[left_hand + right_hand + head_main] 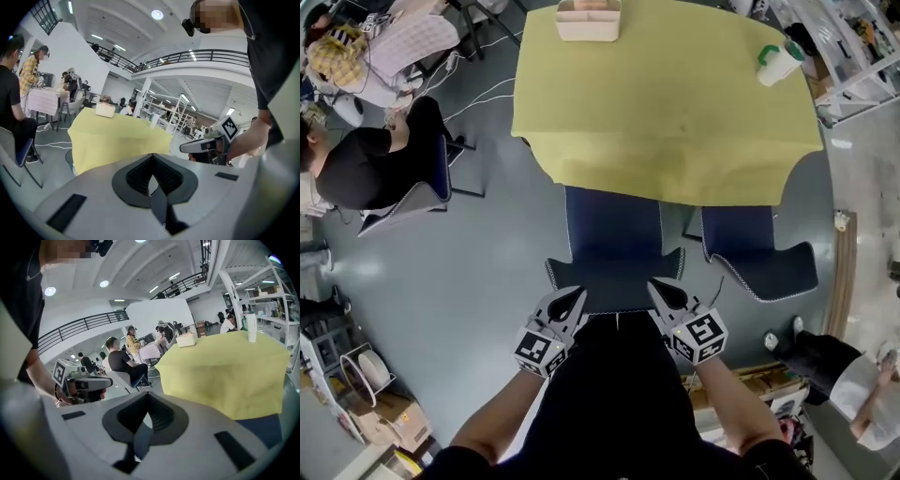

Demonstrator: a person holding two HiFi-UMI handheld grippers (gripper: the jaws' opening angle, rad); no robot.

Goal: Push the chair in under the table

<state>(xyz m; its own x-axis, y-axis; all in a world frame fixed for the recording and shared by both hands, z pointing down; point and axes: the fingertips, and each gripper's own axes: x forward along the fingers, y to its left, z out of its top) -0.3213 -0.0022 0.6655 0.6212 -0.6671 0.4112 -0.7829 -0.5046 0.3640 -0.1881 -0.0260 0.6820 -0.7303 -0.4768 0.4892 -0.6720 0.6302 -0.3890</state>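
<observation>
A rectangular table [675, 112] fills the upper centre of the head view, draped in a matte, pale yellow cloth [600, 131] with a wavy hanging edge. The chair [612, 230] stands just below it, in the middle of the frame. It has a smooth dark blue seat and a wide, winged back edged with pale stitching. The front of its seat lies under the cloth's edge, and the rest stands out on the glossy grey floor [487, 272]. A second matching chair [750, 248] stands just to its right.

Your left tongs [572, 300] and right tongs [664, 292] are grey plastic with ribbed black pads. They point at the chair's back from the lower centre. The jaws of each are pressed together with nothing between them. Whether they touch the back cannot be told.

A beige rectangular tub [588, 21] sits at the table's top edge, its contents unclear. A white cup with a green lid [778, 64] stands at the upper right.
</observation>
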